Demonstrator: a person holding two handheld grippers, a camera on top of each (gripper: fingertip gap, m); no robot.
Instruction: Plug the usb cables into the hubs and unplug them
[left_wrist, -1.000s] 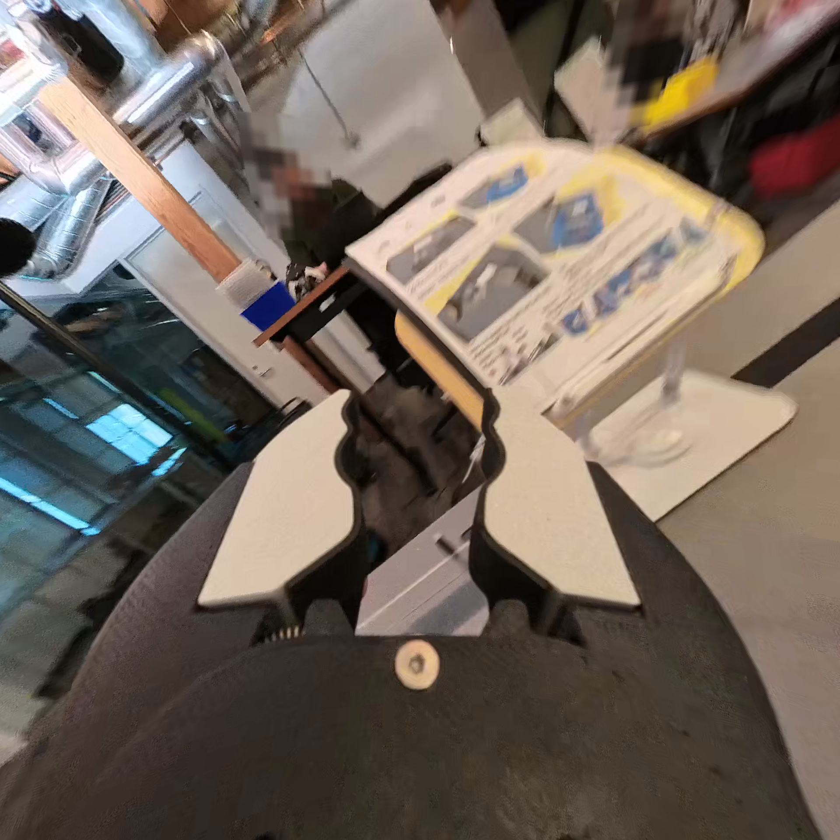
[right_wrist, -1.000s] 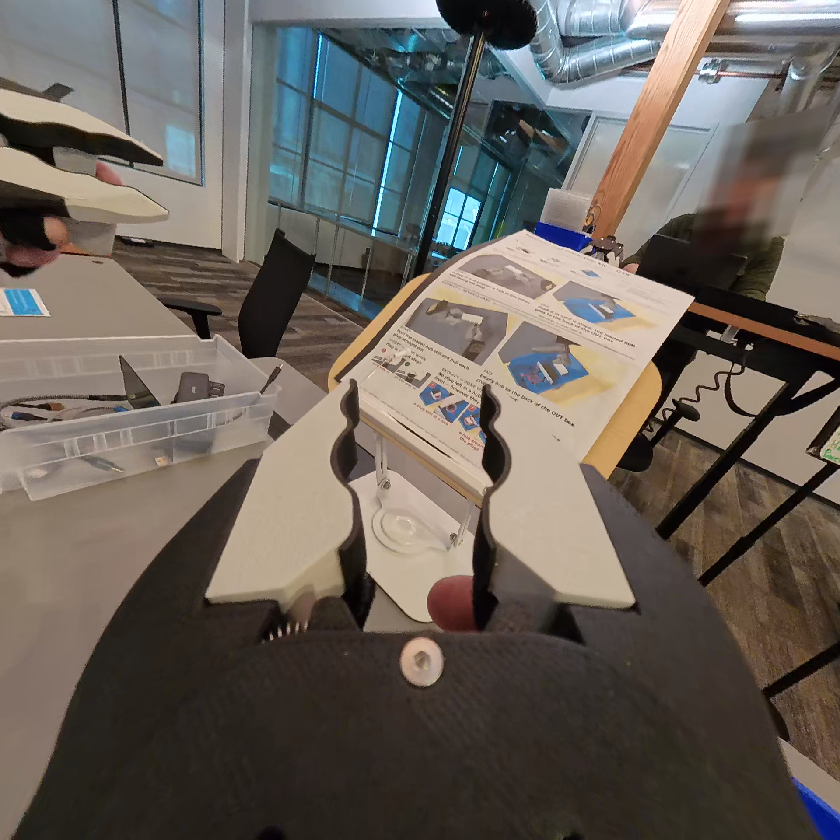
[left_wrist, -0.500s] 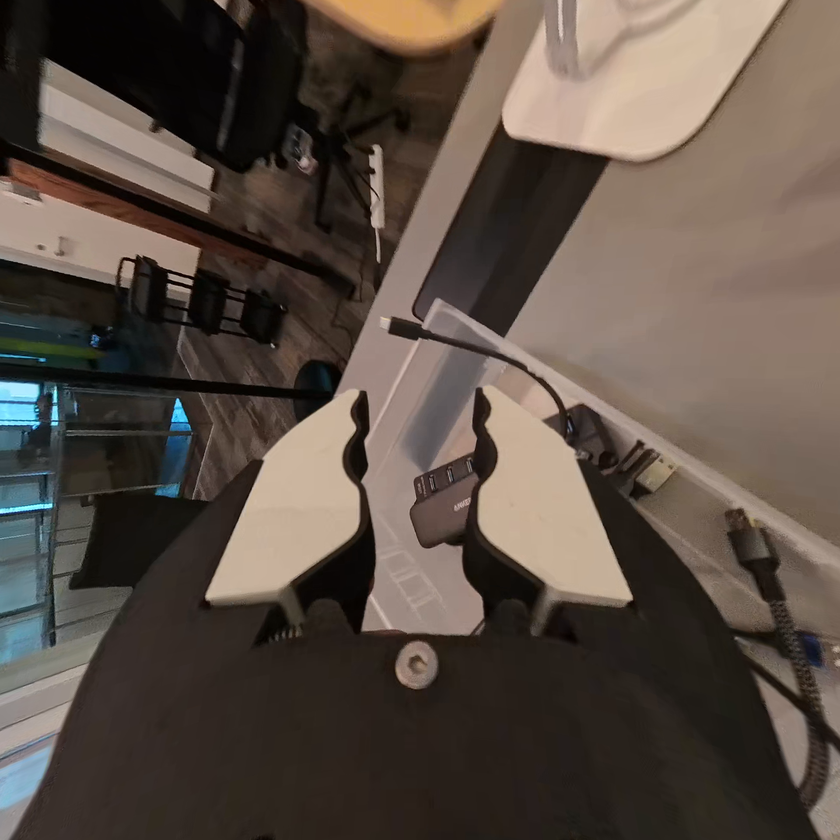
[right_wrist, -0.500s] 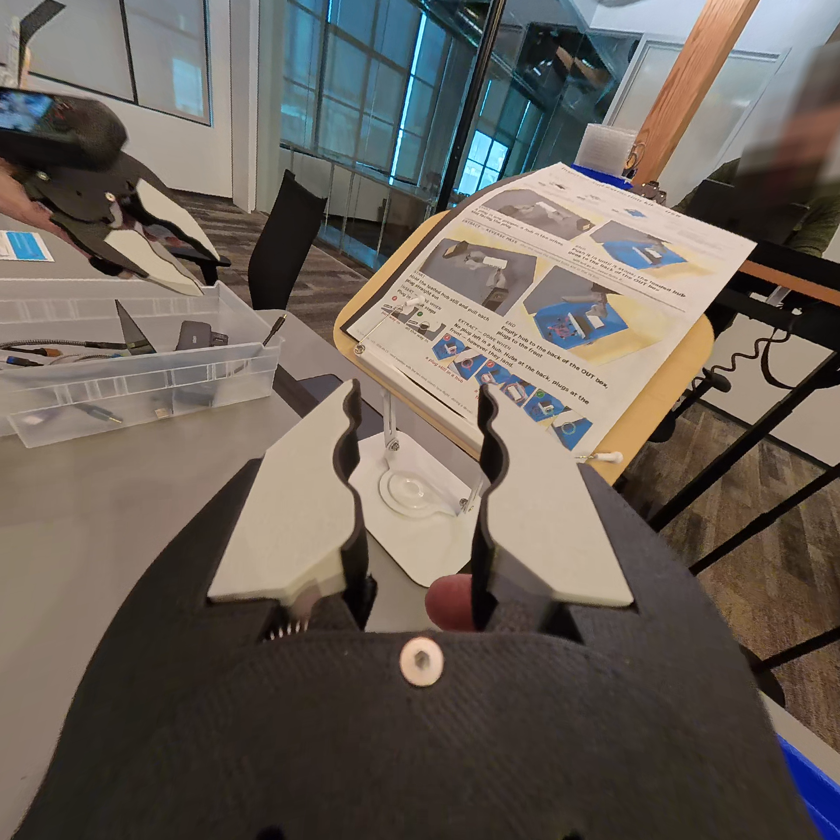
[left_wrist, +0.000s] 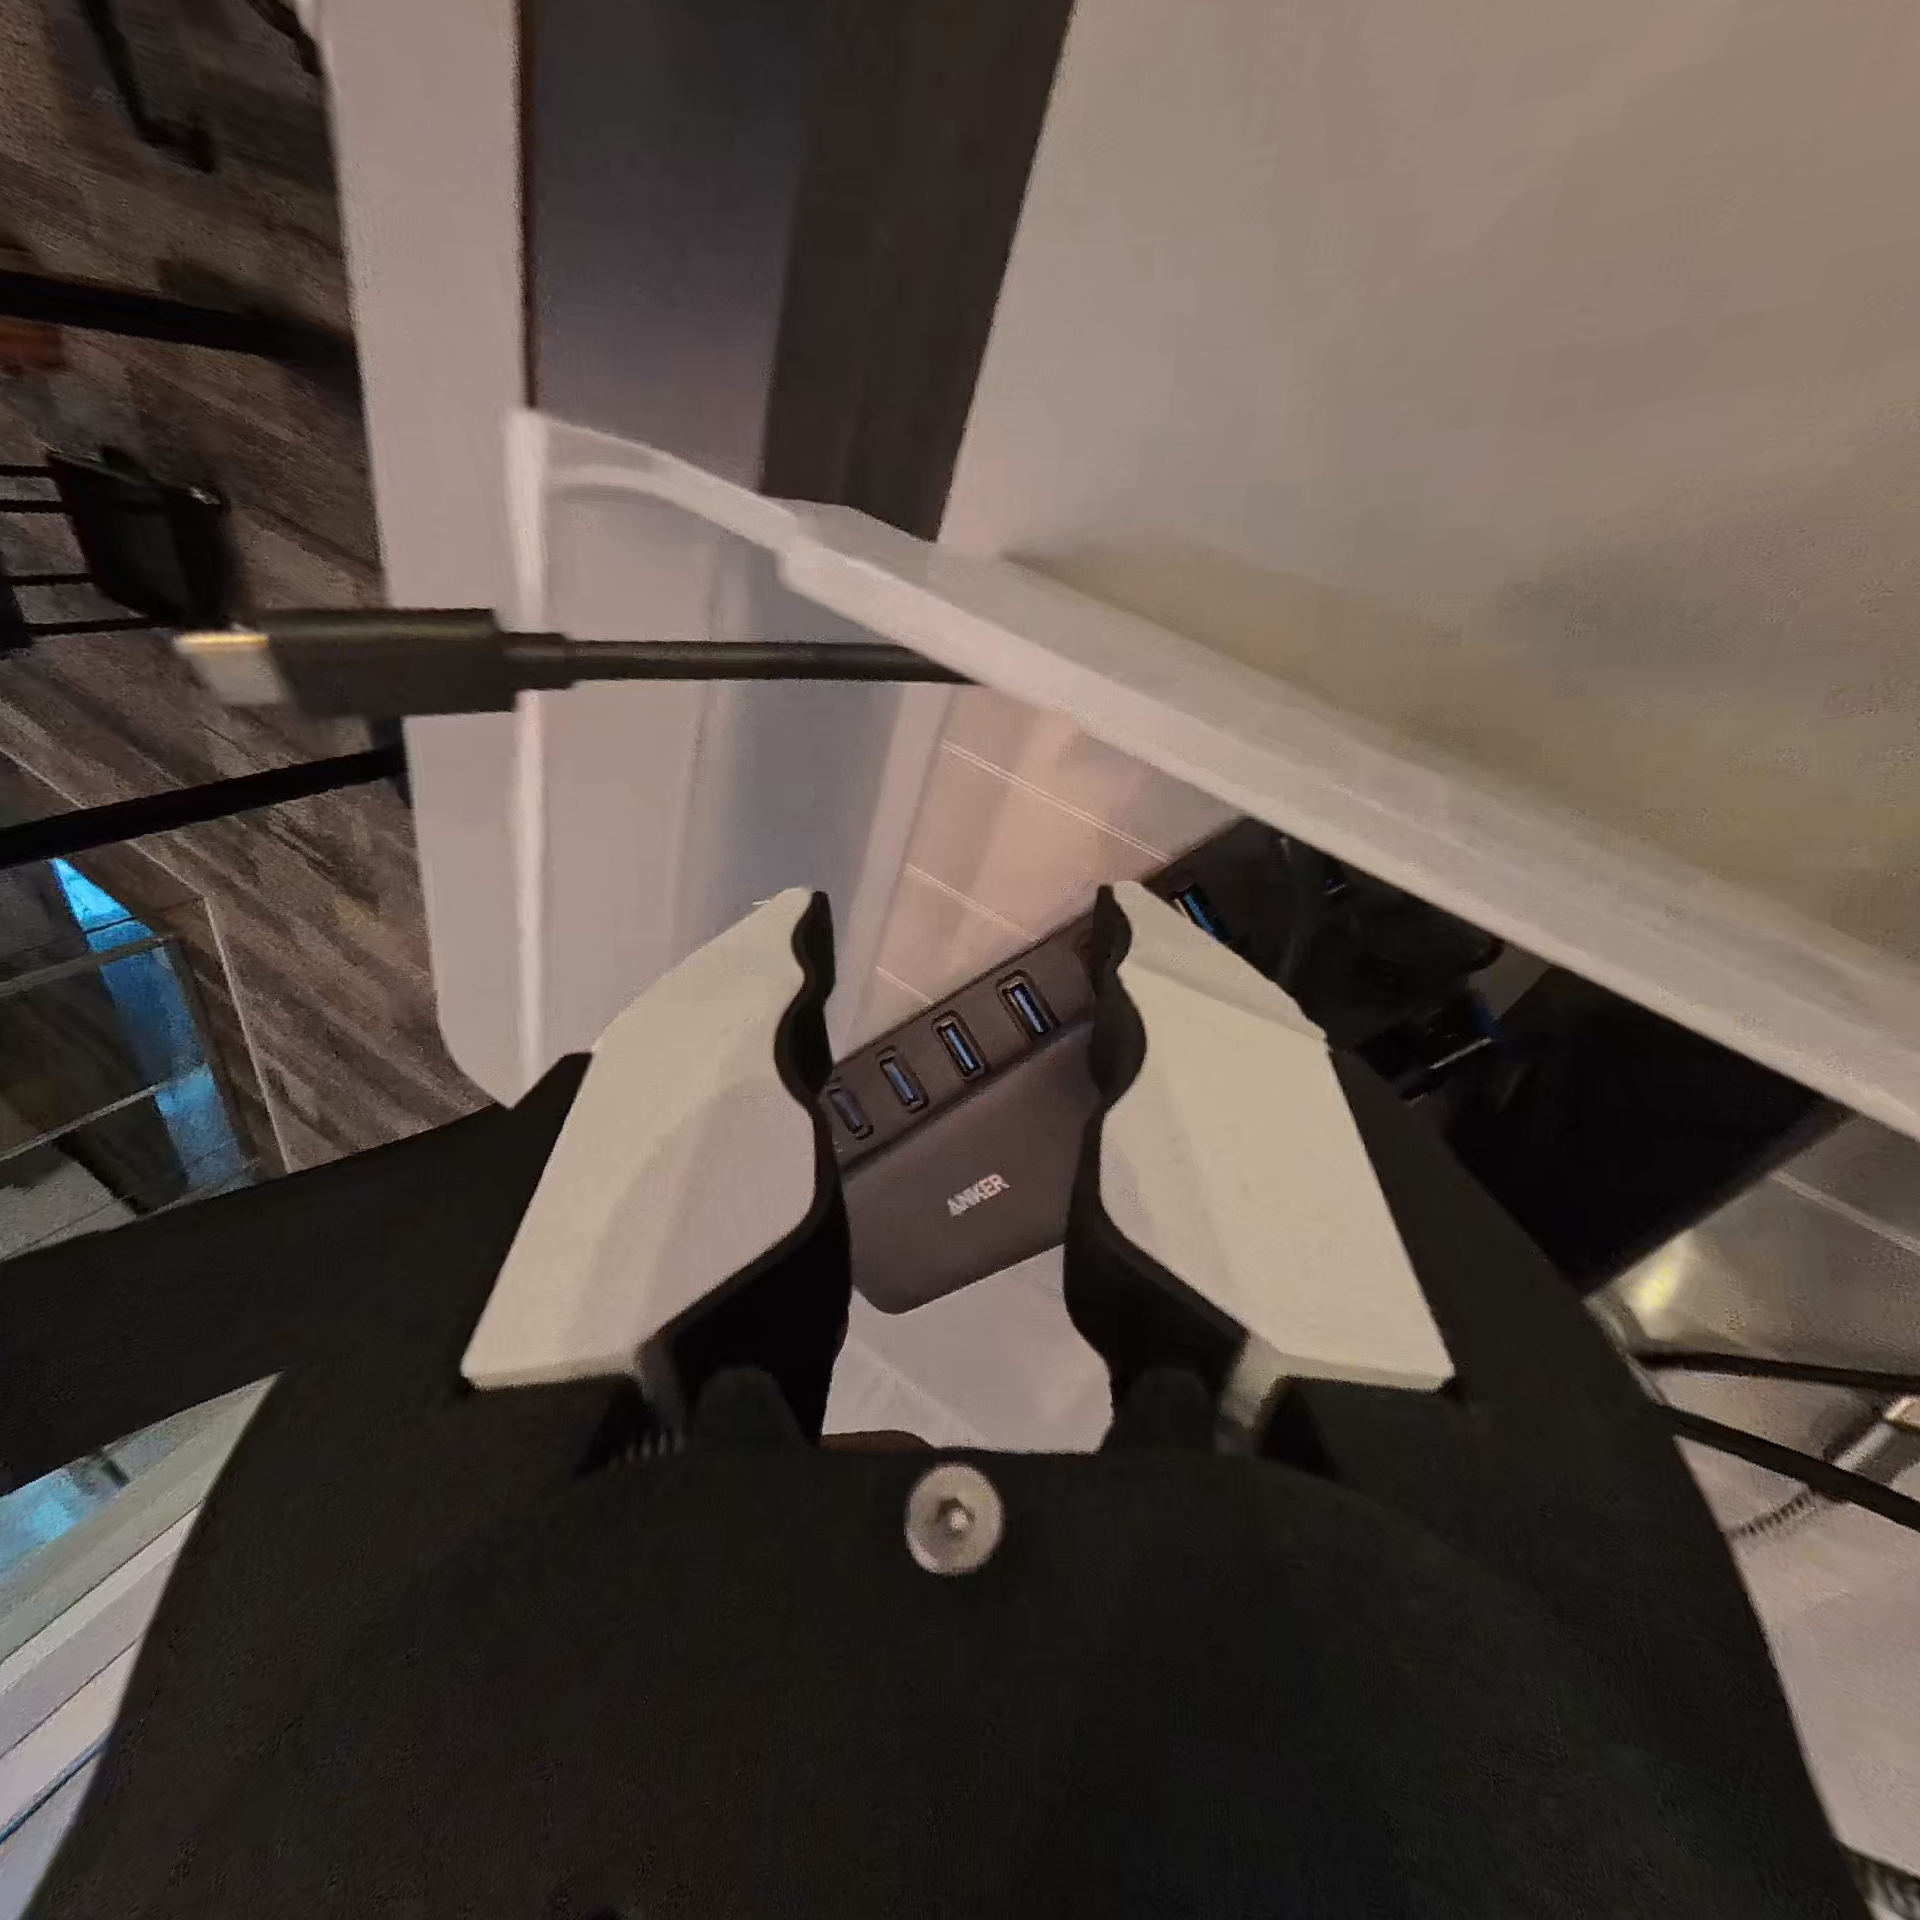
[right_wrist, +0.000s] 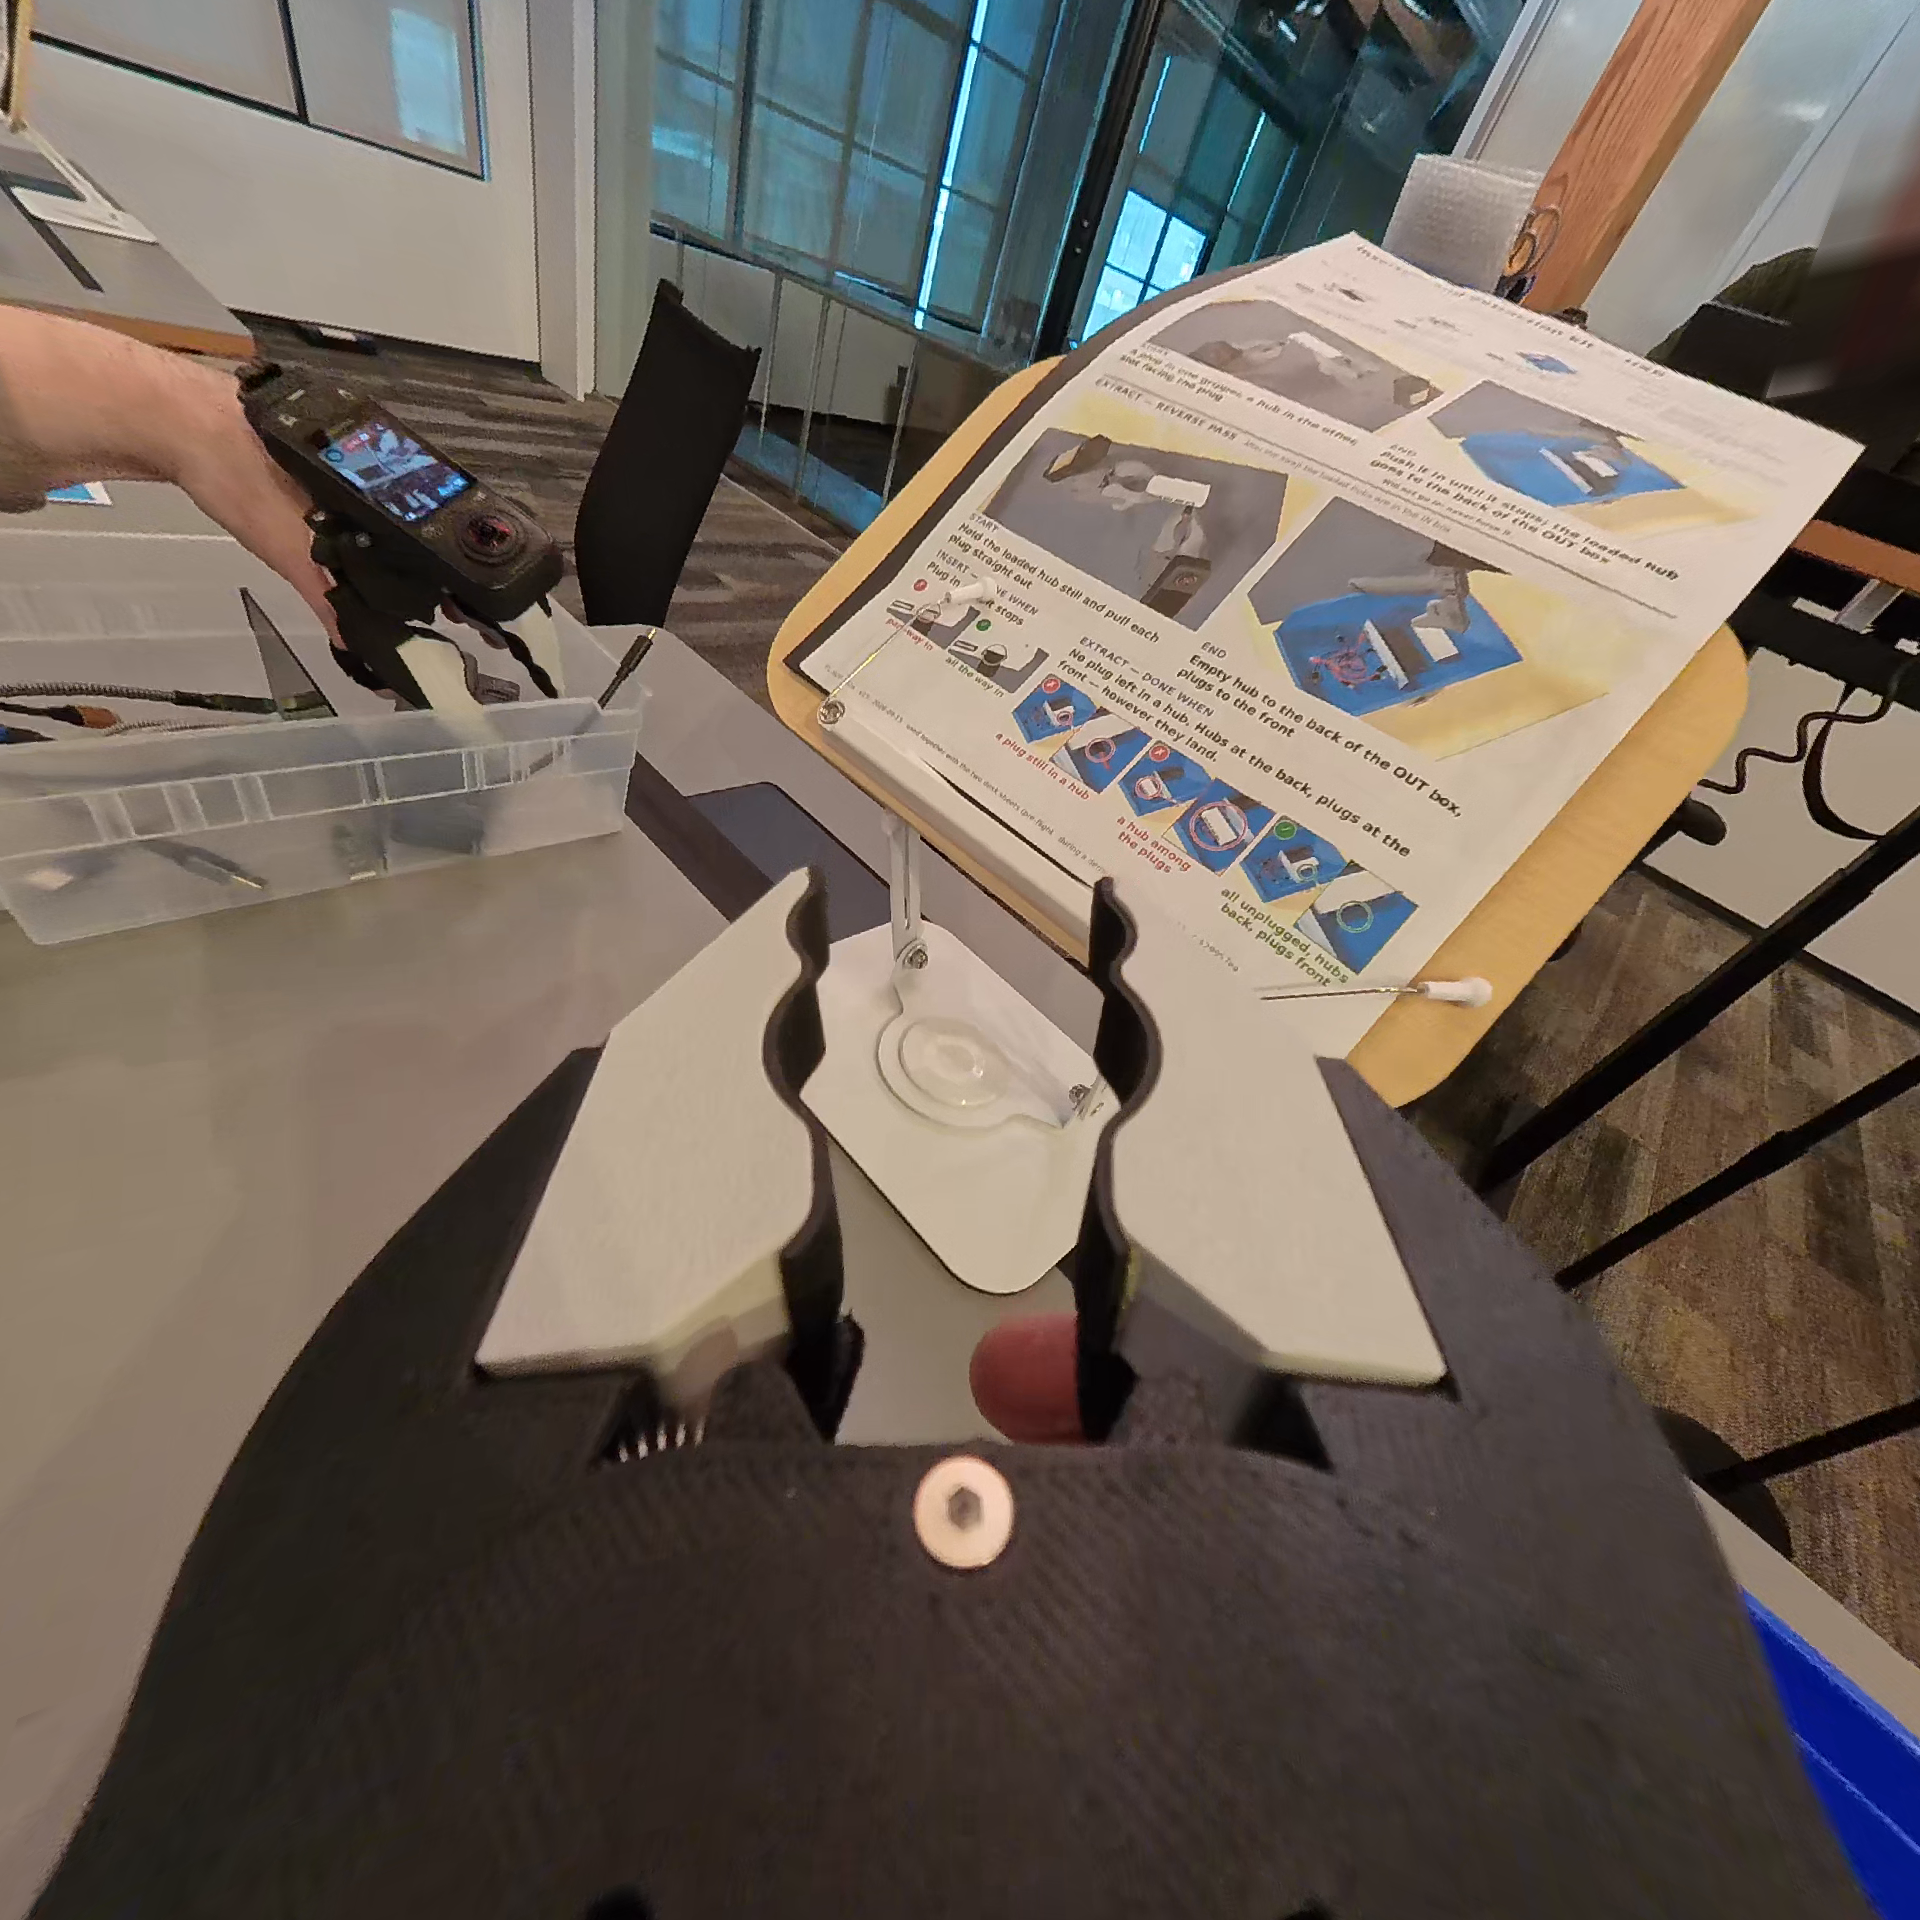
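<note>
- My left gripper (left_wrist: 961, 997) reaches down into the clear plastic bin (left_wrist: 1299, 748), its jaws spread apart and holding nothing, with the dark USB hub (left_wrist: 956, 1153) lying in the bin right between the two white fingers (left_wrist: 665, 1164).
- The hub shows a row of blue-lit ports facing up and away from me, and every port I can see is empty; its far end is hidden behind my right-hand finger, so I cannot vouch for that one.
- A black cable (left_wrist: 665, 660) arches over the bin's rim, its silver-tipped plug (left_wrist: 229, 665) hanging free in the air, plugged into nothing.
- More dark cables and connectors lie deeper in the bin, though blur keeps me from telling them apart.
- My right gripper (right_wrist: 956, 935) waits above the grey table (right_wrist: 260, 1091), jaws apart and empty, pointed at the white base of a stand (right_wrist: 966, 1195) that props up a printed instruction sheet (right_wrist: 1351, 582).
- From that side, the left gripper (right_wrist: 488, 681) and the hand (right_wrist: 156, 436) holding it are seen dipping into the bin (right_wrist: 312, 790).
- As I judge it, the job has barely begun: no hub is picked up, no cable is plugged in, and all the plugging and unplugging remains ahead.
</note>
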